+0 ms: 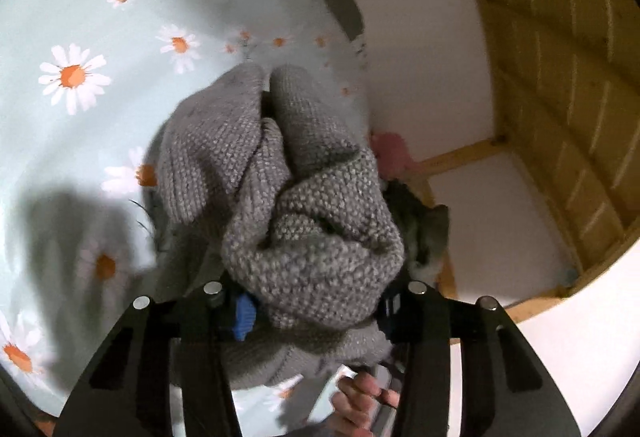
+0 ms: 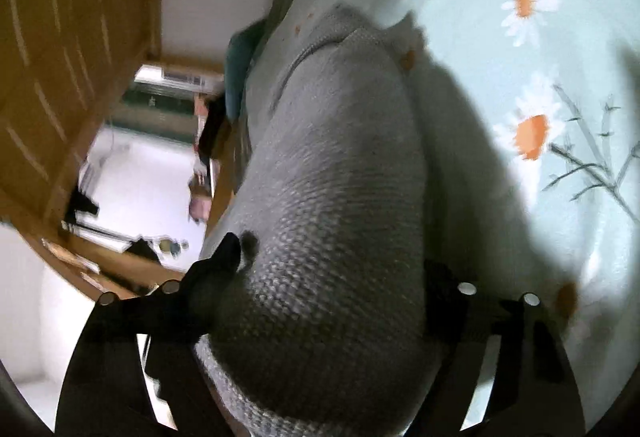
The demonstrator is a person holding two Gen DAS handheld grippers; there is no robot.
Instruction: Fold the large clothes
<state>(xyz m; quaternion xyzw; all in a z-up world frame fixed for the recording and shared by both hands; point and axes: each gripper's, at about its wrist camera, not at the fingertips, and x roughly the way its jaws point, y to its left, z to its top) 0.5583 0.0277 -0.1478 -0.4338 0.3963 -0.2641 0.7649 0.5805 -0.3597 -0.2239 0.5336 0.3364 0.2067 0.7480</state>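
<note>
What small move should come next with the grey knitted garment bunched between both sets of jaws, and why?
Probably lift and draw the two grippers apart to spread the grey knitted sweater. It is bunched in thick folds between the left gripper jaws, and a wide roll of it fills the right gripper jaws, above the pale blue daisy-print bedsheet. It likely needs flattening before any fold.
</note>
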